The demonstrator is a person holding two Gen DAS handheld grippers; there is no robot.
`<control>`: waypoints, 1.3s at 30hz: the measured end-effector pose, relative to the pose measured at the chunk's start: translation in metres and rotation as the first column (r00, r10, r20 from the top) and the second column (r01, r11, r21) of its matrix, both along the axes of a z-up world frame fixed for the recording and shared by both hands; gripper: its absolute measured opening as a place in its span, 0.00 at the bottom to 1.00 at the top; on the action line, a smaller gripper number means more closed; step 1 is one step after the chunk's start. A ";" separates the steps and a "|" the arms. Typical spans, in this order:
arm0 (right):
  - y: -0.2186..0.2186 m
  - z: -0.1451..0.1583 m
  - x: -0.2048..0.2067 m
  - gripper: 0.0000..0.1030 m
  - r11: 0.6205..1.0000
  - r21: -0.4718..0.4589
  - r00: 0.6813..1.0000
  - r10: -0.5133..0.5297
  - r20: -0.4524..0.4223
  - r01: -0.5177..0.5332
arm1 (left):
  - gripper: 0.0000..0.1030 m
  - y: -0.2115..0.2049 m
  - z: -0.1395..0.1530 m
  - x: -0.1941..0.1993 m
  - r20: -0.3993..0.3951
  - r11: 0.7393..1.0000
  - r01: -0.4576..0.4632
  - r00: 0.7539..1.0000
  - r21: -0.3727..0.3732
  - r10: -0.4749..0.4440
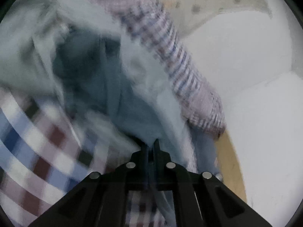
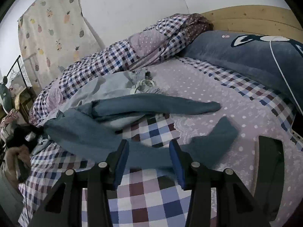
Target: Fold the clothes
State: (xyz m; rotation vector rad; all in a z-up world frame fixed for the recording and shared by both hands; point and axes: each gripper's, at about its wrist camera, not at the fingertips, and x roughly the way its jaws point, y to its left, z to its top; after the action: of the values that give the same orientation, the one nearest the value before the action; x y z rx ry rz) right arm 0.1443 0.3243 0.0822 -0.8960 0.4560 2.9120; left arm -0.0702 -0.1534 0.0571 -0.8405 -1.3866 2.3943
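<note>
Left gripper [image 1: 150,145]: clamped on pale blue cloth [image 1: 170,109], blurred.
Right gripper [image 2: 149,151]: jaws apart over dark blue garment [image 2: 85,132].
Advice: flatten garment before creasing.

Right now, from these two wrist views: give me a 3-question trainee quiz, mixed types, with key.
1. True or false: the left gripper has its fingers closed on pale blue cloth.
2. Multiple choice: in the right wrist view, the right gripper is
A. shut on the pillow
B. open, with the dark blue garment lying across the gap between its fingers
C. shut on the checked bedspread
3. Fill in: the grey-blue pillow lies against the wooden ____.

Key: 1 true; 2 B; 3 headboard.
</note>
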 end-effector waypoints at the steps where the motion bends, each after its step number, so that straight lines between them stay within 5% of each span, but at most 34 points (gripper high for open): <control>1: 0.002 0.001 0.001 0.46 1.000 -0.001 1.000 -0.002 -0.002 0.002 | 0.02 -0.011 0.010 0.003 -0.026 0.999 -0.037 0.999 0.003 0.037; 5: 0.010 0.003 0.007 0.46 1.000 -0.007 1.000 -0.015 -0.011 0.015 | 0.01 -0.053 0.024 0.014 -0.053 0.988 -0.152 0.987 -0.002 0.152; 9: 0.018 0.006 0.009 0.46 0.999 -0.032 0.999 -0.034 -0.022 0.033 | 0.02 -0.057 0.017 0.029 0.023 0.954 -0.243 0.968 -0.177 0.251; 11: 0.021 0.007 0.009 0.46 0.998 -0.045 0.999 -0.038 -0.022 0.037 | 0.11 -0.055 0.011 0.031 0.077 0.936 -0.246 0.959 -0.251 0.272; 12: 0.022 0.006 0.009 0.46 0.998 -0.054 0.999 -0.038 -0.021 0.037 | 0.26 -0.051 0.007 0.032 0.106 0.931 -0.234 0.956 -0.280 0.272; 13: 0.023 0.006 0.009 0.46 0.997 -0.060 0.999 -0.039 -0.021 0.038 | 0.42 -0.046 0.004 0.034 0.126 0.931 -0.214 0.957 -0.295 0.260; 14: 0.024 0.005 0.009 0.46 0.997 -0.068 0.999 -0.041 -0.021 0.039 | 0.47 -0.039 0.005 0.036 0.135 0.935 -0.192 0.961 -0.298 0.240; 17: 0.029 0.003 0.008 0.46 0.995 -0.093 0.999 -0.048 -0.021 0.046 | 0.54 -0.004 0.009 0.042 0.130 0.948 -0.104 0.980 -0.302 0.149; 20: 0.034 0.001 0.008 0.46 0.991 -0.127 0.998 -0.054 -0.024 0.051 | 0.65 0.056 0.017 0.050 0.084 0.946 0.096 0.994 -0.309 -0.073; 21: 0.036 0.001 0.007 0.46 0.989 -0.136 0.998 -0.057 -0.025 0.053 | 0.67 0.080 0.020 0.053 0.069 0.930 0.176 0.984 -0.322 -0.163; 23: 0.039 0.001 0.007 0.46 0.986 -0.158 0.998 -0.062 -0.030 0.057 | 0.67 0.139 0.025 0.064 0.049 0.856 0.343 0.935 -0.386 -0.352; 27: 0.047 0.001 0.008 0.46 0.978 -0.197 0.996 -0.080 -0.037 0.071 | 0.69 0.254 0.025 0.101 0.065 0.613 0.523 0.789 -0.592 -0.611; 30: 0.053 0.000 0.009 0.46 0.971 -0.226 0.995 -0.095 -0.039 0.083 | 0.69 0.320 0.011 0.120 0.114 0.449 0.545 0.716 -0.708 -0.689; 32: 0.058 0.000 0.010 0.48 0.965 -0.246 0.994 -0.104 -0.041 0.090 | 0.69 0.344 0.001 0.121 0.144 0.410 0.537 0.718 -0.737 -0.682; 35: 0.063 0.000 0.012 0.48 0.958 -0.271 0.992 -0.114 -0.046 0.098 | 0.67 0.364 -0.013 0.111 0.195 0.397 0.533 0.746 -0.747 -0.636; 36: 0.065 0.000 0.013 0.48 0.955 -0.279 0.992 -0.117 -0.048 0.099 | 0.52 0.365 -0.016 0.106 0.208 0.405 0.534 0.758 -0.742 -0.618; 37: 0.066 0.000 0.013 0.48 0.953 -0.286 0.992 -0.120 -0.050 0.101 | 0.19 0.358 -0.018 0.101 0.213 0.432 0.536 0.772 -0.725 -0.599; 38: 0.067 0.000 0.013 0.48 0.952 -0.290 0.991 -0.122 -0.051 0.102 | 0.05 0.352 -0.020 0.095 0.220 0.459 0.538 0.784 -0.707 -0.581; 39: 0.067 0.000 0.013 0.48 0.951 -0.291 0.991 -0.122 -0.051 0.102 | 0.04 0.346 -0.022 0.090 0.226 0.486 0.539 0.796 -0.688 -0.561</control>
State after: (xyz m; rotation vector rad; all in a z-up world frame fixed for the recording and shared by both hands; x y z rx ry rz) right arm 0.1576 0.3915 0.0827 -0.7694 0.9242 2.8236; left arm 0.0197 0.1925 0.0347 -1.1835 0.0204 2.3258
